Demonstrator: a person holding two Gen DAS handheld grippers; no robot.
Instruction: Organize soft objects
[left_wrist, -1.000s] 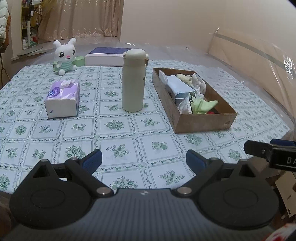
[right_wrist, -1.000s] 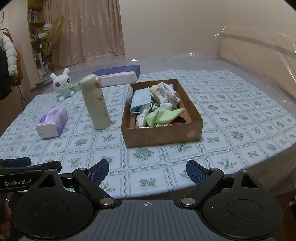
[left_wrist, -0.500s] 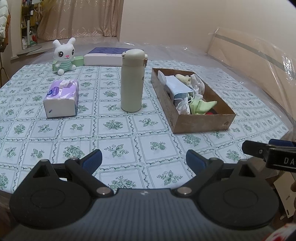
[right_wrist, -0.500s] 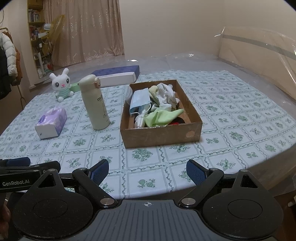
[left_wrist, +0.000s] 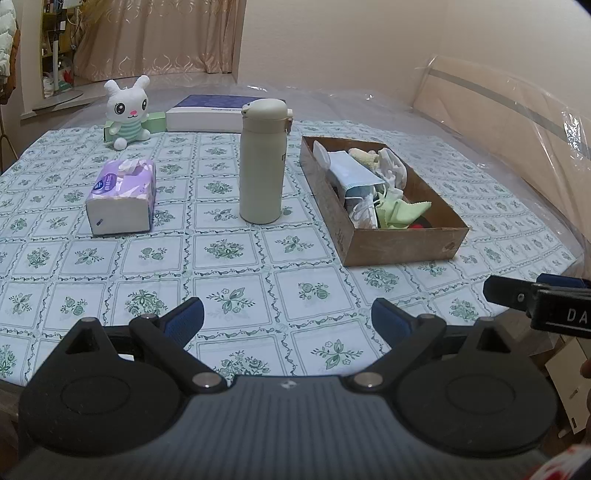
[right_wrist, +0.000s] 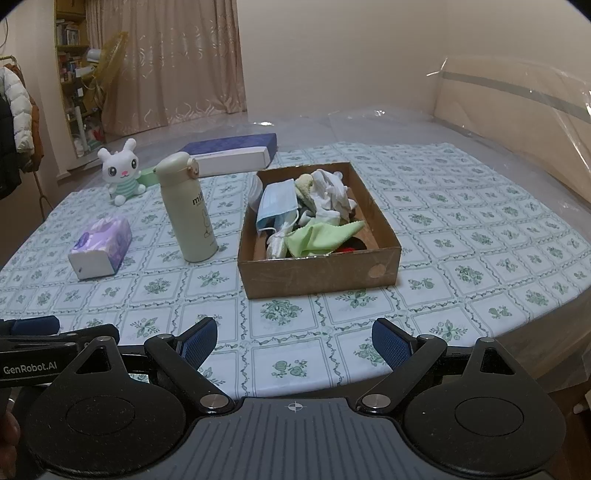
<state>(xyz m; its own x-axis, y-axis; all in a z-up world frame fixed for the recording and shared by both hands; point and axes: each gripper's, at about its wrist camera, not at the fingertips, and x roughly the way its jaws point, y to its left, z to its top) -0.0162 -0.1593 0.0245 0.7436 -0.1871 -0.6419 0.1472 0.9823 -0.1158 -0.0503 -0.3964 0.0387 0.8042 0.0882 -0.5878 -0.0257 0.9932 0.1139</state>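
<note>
A brown cardboard box (right_wrist: 317, 271) (left_wrist: 402, 243) on the patterned tablecloth holds soft items: a blue face mask (right_wrist: 277, 203), white cloths (right_wrist: 332, 192) and a green cloth (right_wrist: 321, 236). A white plush rabbit (right_wrist: 122, 170) (left_wrist: 125, 110) sits at the far left of the table. A purple tissue pack (right_wrist: 101, 247) (left_wrist: 122, 197) lies left of a cream bottle (right_wrist: 188, 210) (left_wrist: 263, 160). My right gripper (right_wrist: 293, 341) is open and empty over the near table edge. My left gripper (left_wrist: 287, 319) is also open and empty, to its left.
A blue-and-white flat box (right_wrist: 232, 153) lies at the far side behind the bottle, with a small green box (left_wrist: 155, 122) beside the rabbit. Clear plastic sheeting (right_wrist: 517, 110) covers furniture to the right. The table edge (right_wrist: 517, 328) curves close on the right.
</note>
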